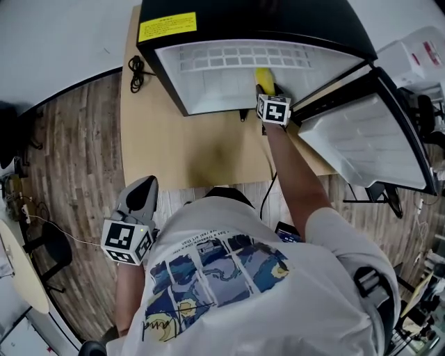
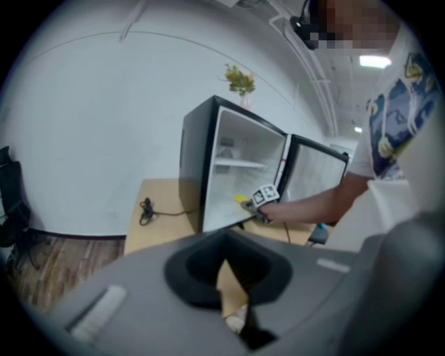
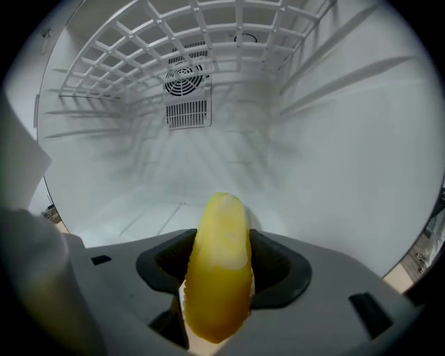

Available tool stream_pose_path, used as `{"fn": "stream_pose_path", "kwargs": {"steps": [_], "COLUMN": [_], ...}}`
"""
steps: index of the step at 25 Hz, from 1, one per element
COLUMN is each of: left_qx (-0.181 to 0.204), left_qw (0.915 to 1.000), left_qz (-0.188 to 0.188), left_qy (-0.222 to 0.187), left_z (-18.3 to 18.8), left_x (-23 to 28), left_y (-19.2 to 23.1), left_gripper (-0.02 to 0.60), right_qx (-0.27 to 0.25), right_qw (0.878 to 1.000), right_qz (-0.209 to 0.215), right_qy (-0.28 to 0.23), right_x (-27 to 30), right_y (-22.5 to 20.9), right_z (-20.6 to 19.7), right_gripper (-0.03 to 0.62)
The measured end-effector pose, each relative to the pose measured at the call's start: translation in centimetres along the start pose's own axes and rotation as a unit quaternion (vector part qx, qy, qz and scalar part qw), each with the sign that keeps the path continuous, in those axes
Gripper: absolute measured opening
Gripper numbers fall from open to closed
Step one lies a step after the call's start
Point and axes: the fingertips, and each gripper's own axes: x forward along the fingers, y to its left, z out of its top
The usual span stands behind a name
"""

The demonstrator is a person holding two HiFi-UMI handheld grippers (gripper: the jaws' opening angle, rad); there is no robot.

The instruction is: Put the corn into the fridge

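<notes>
A yellow corn cob is clamped between the jaws of my right gripper, tip pointing forward. In the head view the corn and right gripper are inside the open black mini fridge, low over its white floor. The left gripper view shows the same corn at the fridge mouth. My left gripper hangs back by the person's left side, away from the fridge, and its jaws are shut with nothing in them.
The fridge stands on a light wooden table, with its door swung open to the right. A wire shelf runs above the corn and a fan vent sits on the back wall. A black cable lies left of the fridge.
</notes>
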Motion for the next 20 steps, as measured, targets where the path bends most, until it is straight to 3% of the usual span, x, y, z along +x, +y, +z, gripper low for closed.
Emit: {"fn": "stream_pose_path", "kwargs": {"steps": [20], "left_qx": [-0.017], "left_qw": [0.9994], "left_qz": [0.030], "left_qy": [0.009], "left_z": [-0.7], "left_x": [0.1], "left_y": [0.6], "left_gripper": [0.009], "right_qx": [-0.007], "right_qw": [1.000], "right_qz": [-0.007], "right_qy": [0.026], "right_x": [3.8], "right_y": [-1.2], "right_z": [1.8], "right_gripper": [0.238]}}
